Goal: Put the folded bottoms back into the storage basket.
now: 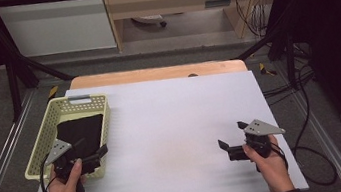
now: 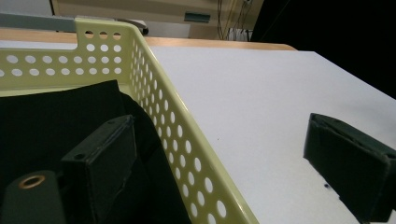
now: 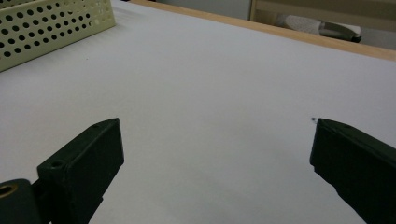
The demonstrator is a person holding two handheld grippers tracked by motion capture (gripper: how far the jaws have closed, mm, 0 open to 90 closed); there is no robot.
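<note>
A pale yellow perforated basket point(image 1: 78, 100) stands at the table's left, with a black cloth point(image 1: 80, 131) lying inside it. My left gripper point(image 1: 92, 146) is at the basket's near right corner and is open. In the left gripper view its jaws straddle the basket wall point(image 2: 159, 98): one hangs over the black cloth point(image 2: 51, 116), the other over the white table outside, and the left gripper point(image 2: 219, 126) holds nothing. My right gripper point(image 1: 232, 135) hovers open over the table's front right. The right gripper point(image 3: 217, 128) has bare white surface between its jaws.
The white table sheet point(image 1: 182, 119) spreads between the two grippers. A wooden strip point(image 1: 155, 73) runs along its far edge. Black frame bars stand behind and to both sides, and cables point(image 1: 306, 107) lie on the floor at the right. The basket point(image 3: 56, 23) is far left of my right gripper.
</note>
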